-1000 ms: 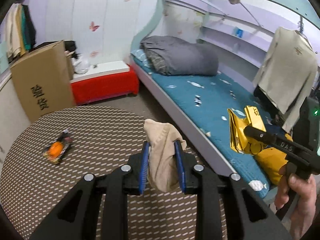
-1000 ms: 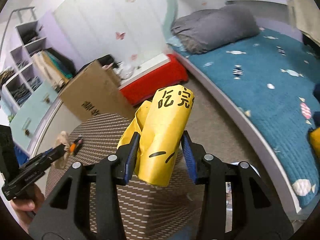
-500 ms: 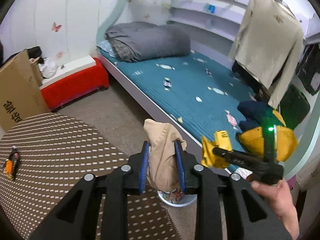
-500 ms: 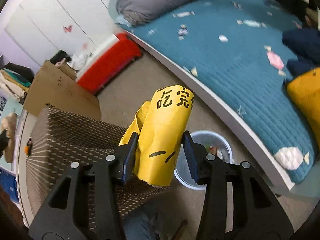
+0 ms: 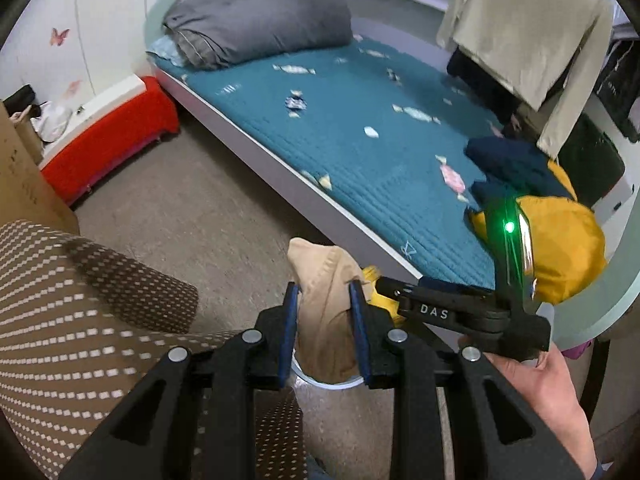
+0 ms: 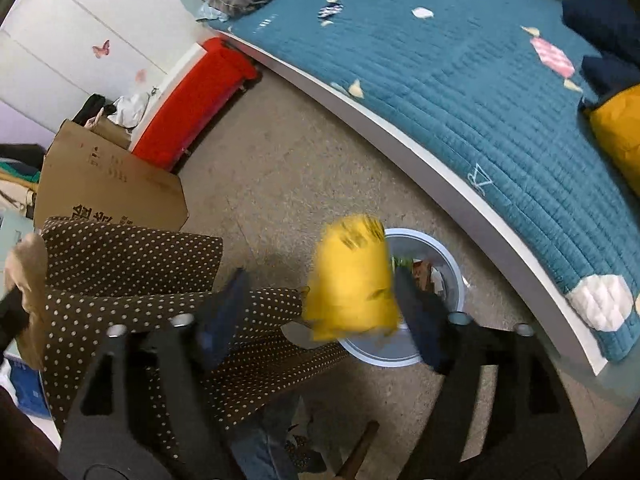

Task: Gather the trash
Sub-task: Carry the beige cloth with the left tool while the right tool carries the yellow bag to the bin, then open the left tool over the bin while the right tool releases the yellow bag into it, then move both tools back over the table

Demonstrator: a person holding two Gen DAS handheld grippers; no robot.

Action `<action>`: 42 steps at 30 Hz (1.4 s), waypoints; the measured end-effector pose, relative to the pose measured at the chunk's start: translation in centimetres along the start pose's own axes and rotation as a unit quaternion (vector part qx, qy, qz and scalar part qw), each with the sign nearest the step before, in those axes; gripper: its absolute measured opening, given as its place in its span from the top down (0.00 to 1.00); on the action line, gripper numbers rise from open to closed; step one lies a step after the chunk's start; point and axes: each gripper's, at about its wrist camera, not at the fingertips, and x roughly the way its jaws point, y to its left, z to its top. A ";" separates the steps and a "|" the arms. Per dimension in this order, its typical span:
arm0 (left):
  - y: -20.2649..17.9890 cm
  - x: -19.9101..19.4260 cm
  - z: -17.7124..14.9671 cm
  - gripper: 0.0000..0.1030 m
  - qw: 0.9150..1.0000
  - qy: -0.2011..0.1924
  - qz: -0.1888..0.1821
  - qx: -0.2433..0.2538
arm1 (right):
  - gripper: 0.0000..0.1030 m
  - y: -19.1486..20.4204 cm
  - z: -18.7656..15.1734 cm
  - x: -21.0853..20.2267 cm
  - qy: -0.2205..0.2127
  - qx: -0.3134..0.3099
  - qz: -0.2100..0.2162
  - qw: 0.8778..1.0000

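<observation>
As my right gripper (image 6: 320, 312) opens, releasing the yellow wrapper (image 6: 352, 280) above the bin (image 6: 452, 264), my left gripper (image 5: 324, 324), clamping the beige wad (image 5: 326, 304), needs centring there next.

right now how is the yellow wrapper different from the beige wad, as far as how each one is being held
The beige wad is pinched between the left gripper pads; the yellow wrapper sits between the right gripper jaws, which are opening, with a clear gap on one side. The wad looks sharp, the wrapper motion-blurred. The wad is plain cloth-like beige; the wrapper is bright yellow with black print. Both hang over the round bin on the floor.
</observation>
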 end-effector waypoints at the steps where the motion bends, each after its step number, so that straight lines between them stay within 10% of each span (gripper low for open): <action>1: -0.3 0.7 0.0 0.76 1.000 0.008 -0.001 0.003 | 0.23 -0.4 0.2 0.0 0.000 0.006 0.001 1.000; 11: -2.8 6.5 0.2 0.74 0.996 0.077 -0.021 0.032 | 0.14 -3.2 0.3 -5.1 -0.078 0.059 0.008 0.995; 15: -2.8 6.7 0.5 0.14 0.997 0.073 -0.017 0.022 | 0.10 -3.7 -0.3 -7.3 -0.103 0.074 0.010 0.992; 16: -2.7 6.3 0.6 0.12 0.998 0.063 -0.005 0.019 | 0.10 -3.7 -0.4 -7.6 -0.104 0.074 0.008 0.992; 42: 2.7 -10.8 -0.7 0.09 0.993 -0.109 0.047 -0.010 | 0.06 10.3 -1.6 -15.6 -0.176 -0.033 0.030 0.983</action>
